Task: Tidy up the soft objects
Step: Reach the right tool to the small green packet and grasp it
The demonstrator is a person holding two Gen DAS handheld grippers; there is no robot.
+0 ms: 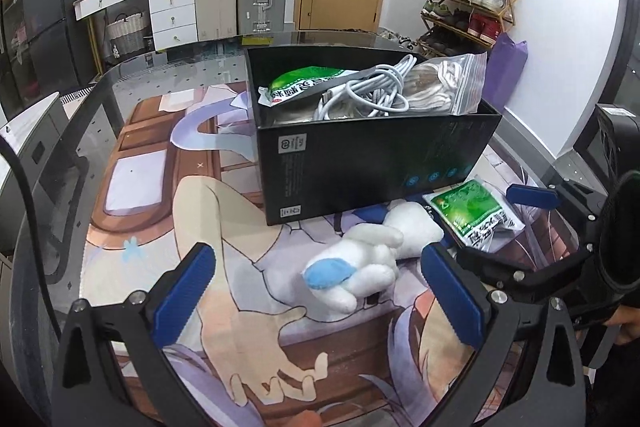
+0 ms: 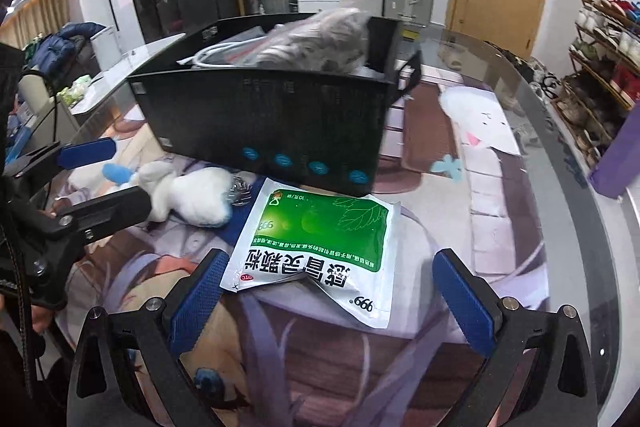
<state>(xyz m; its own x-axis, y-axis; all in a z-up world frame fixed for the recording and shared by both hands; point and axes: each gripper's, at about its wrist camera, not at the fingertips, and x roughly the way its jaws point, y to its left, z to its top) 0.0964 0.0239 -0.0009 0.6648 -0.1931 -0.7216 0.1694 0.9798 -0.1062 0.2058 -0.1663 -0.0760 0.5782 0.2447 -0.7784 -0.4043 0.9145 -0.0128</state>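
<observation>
A white plush toy (image 1: 368, 259) with a blue patch lies on the printed mat in front of a black box (image 1: 360, 163). My left gripper (image 1: 320, 291) is open, its blue fingers on either side of the toy. A green and white sachet (image 2: 316, 247) lies flat in front of the box (image 2: 280, 123). My right gripper (image 2: 332, 295) is open, its fingers straddling the sachet's near edge. The box holds another green sachet (image 1: 296, 83), white cables (image 1: 360, 91) and a zip bag (image 1: 452, 83). The plush also shows in the right wrist view (image 2: 188, 199), with the left gripper (image 2: 104, 175) around it.
The printed mat (image 1: 160, 187) covers a round glass table (image 1: 132, 67). The right gripper (image 1: 532, 223) reaches in from the right in the left wrist view. Suitcases, drawers, a door and a shoe rack (image 1: 468, 3) stand beyond the table. A purple bag (image 2: 620, 163) sits at the right.
</observation>
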